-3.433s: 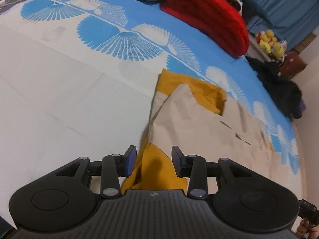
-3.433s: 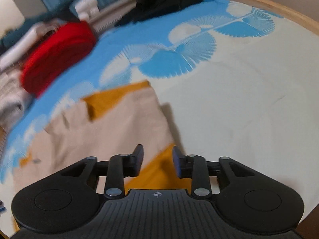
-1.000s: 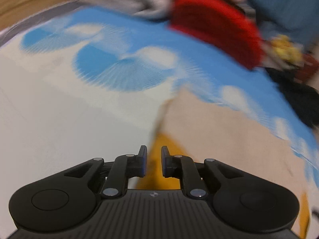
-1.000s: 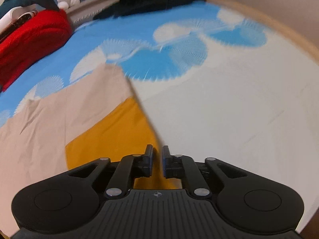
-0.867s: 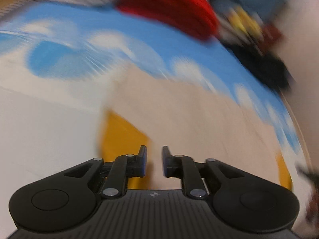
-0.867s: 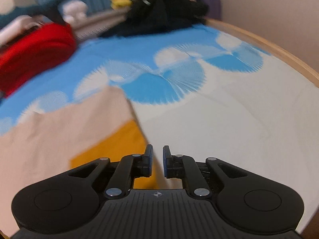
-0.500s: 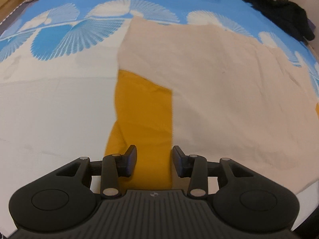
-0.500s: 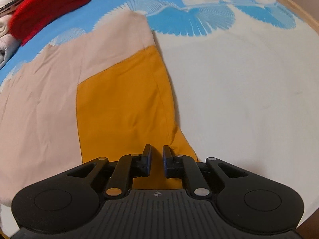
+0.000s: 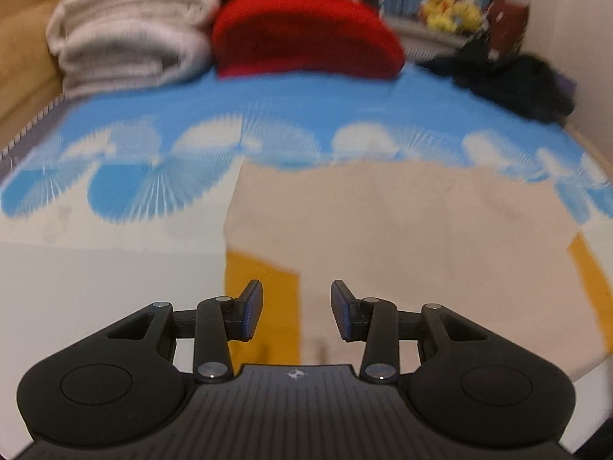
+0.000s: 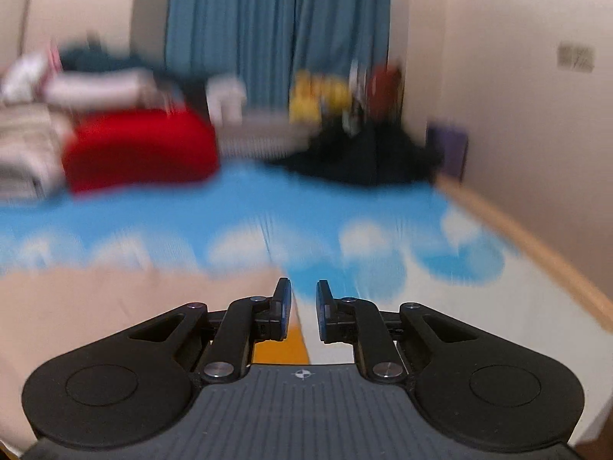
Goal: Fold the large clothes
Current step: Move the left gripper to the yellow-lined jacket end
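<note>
The left tongs [image 9: 294, 308] look like matt black plastic with ribbed housing and shiny metal pivot pins. The garment [image 9: 402, 230], centre frame, is smooth matt cloth, beige and mustard. The bedsheet [image 9: 115, 268] is printed matt fabric. Upper left, the folded blankets [image 9: 130, 50] look soft and fuzzy.

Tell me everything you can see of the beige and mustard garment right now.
The garment lies spread flat on the blue-and-white patterned bedspread. It looks like thin woven cloth, mostly beige, with a mustard panel at its near left edge and another mustard strip at its right edge. A few shallow creases show. Left gripper is open above the left panel, holding nothing. Right gripper, narrowly open, is by its right edge. Motion blur hides finer detail.
</note>
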The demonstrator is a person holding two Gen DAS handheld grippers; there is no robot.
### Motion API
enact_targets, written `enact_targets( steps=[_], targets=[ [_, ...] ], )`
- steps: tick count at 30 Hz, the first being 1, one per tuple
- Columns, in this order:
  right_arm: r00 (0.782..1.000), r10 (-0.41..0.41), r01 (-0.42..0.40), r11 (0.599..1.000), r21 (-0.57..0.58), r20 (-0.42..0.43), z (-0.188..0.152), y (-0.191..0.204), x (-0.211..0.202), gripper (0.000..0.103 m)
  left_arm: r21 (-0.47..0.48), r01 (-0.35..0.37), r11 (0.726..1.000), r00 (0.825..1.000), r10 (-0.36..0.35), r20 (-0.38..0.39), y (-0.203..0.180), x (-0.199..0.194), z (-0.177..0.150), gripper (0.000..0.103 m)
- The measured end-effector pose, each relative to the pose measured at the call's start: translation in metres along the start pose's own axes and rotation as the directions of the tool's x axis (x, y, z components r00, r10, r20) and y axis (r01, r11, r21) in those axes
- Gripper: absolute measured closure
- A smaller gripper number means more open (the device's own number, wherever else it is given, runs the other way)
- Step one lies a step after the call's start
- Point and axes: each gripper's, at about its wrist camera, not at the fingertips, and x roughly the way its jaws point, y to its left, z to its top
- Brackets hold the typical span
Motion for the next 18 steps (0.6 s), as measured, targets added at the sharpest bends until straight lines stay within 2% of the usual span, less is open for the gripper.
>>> enact_targets(
  steps=[4,8,10,13,15,18],
  targets=[
    [0.989,0.055,-0.058,0.998,0.020,0.135,0.004,0.009,-0.053,0.079,-0.019,0.038,0.999,0.995,-0.037,0.094,-0.021,-0.050,-0.006,0.059],
    [0.982,0.104,-0.102,0.995,-0.021,0.161,-0.014,0.015,-0.070,0.072,0.010,0.068,0.998,0.987,-0.068,0.147,-0.053,-0.073,-0.039,0.058],
    [0.986,0.088,-0.085,0.996,-0.024,0.141,-0.030,0.015,-0.069,0.072,0.025,0.067,0.997,0.993,-0.069,0.095,-0.062,-0.068,-0.064,0.058],
    [0.997,0.026,-0.029,0.999,0.030,0.076,-0.043,0.015,-0.064,0.072,-0.015,0.062,0.998,0.998,-0.062,-0.028,-0.065,-0.052,-0.084,0.059],
    [0.995,0.019,-0.024,0.999,0.046,0.095,-0.046,0.017,-0.066,0.069,-0.058,0.069,0.996,0.996,-0.072,-0.043,-0.059,-0.047,-0.084,0.060],
    [0.997,0.013,-0.015,1.000,0.019,0.073,-0.050,0.023,-0.062,0.069,-0.124,0.072,0.990,0.996,-0.077,-0.041,-0.046,-0.043,-0.085,0.064]
  ],
)
